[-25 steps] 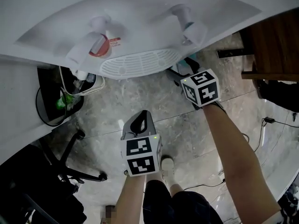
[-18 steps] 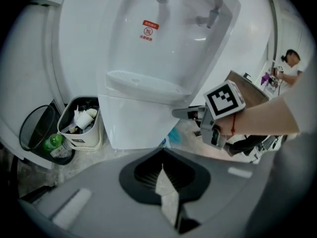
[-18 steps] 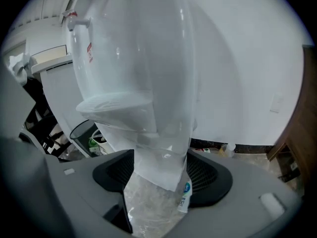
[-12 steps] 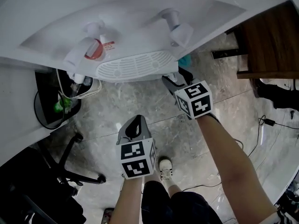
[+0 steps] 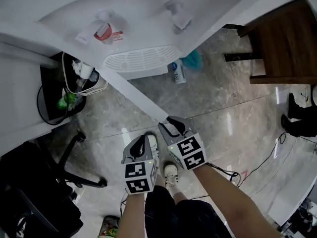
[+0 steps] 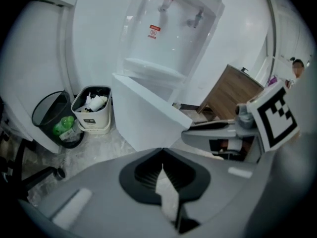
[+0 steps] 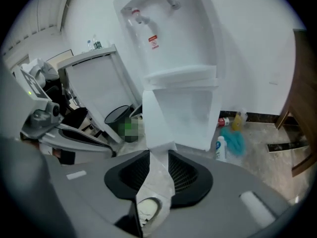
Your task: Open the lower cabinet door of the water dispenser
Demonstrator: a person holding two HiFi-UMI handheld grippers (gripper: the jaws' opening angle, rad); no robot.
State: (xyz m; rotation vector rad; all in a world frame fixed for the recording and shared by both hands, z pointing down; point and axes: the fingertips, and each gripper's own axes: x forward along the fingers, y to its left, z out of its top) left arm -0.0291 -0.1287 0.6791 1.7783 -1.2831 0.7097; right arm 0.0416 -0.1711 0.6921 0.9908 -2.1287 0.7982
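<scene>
The flat white lower cabinet door (image 5: 136,97) of the white water dispenser (image 5: 143,29) points out at the person, its free edge pinched in the grey right gripper (image 5: 171,124), whose jaws have just been closing; the grey left gripper (image 5: 144,139) beside it is closed and empty.

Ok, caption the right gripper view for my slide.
Right gripper, fingers having just closed onto the edge of the water dispenser's lower cabinet door, holds it swung open toward the camera.
</scene>
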